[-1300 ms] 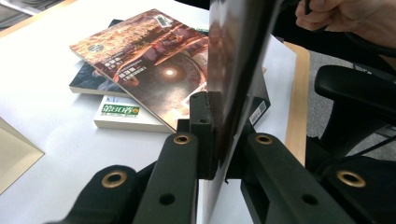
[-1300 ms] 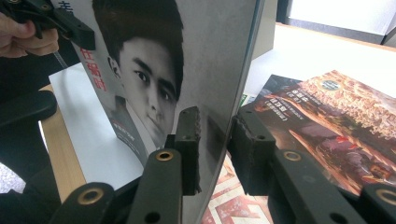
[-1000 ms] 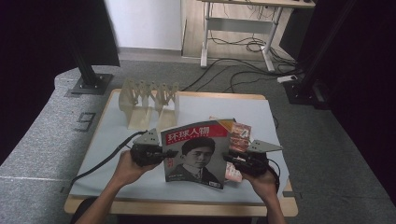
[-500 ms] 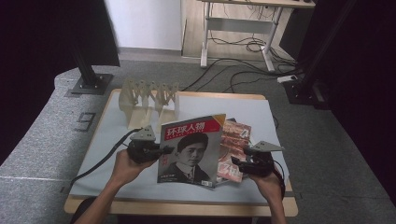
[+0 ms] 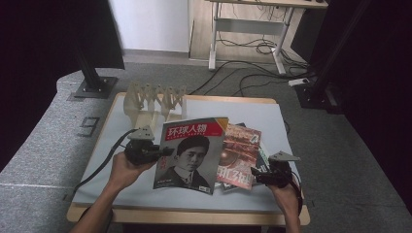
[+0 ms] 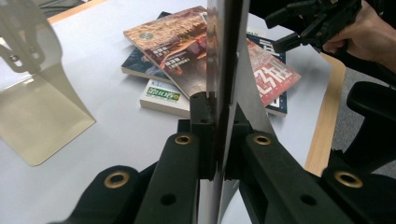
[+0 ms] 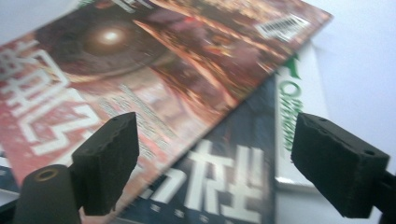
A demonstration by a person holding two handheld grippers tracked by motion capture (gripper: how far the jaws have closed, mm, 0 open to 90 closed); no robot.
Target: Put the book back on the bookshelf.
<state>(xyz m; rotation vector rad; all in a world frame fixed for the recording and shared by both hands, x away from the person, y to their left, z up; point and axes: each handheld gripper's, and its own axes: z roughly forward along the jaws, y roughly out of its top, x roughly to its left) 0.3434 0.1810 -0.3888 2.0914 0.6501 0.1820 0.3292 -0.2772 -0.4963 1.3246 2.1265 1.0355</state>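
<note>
Gripping the left edge of a portrait magazine (image 5: 190, 154), the left claw (image 5: 163, 151) has its jaws pressed together on the cover and holds it upright above the middle of the desk (image 5: 116, 189), near the front edge. In the left claw's own view the magazine (image 6: 223, 70) runs edge-on straight up between the two black jaws. A pile of books (image 5: 241, 154) lies flat on the desk toward its right edge, just behind and beside the raised magazine, a red-covered magazine (image 5: 238, 145) on top. The right claw (image 5: 256, 174) sits at the front right corner of that pile with its jaws spread wide apart and nothing between them; its view looks down on the red cover (image 7: 154, 70) and a dark book (image 7: 224, 182) beneath it. A pale folding rack (image 5: 154, 99) stands at the back left of the desk.
</note>
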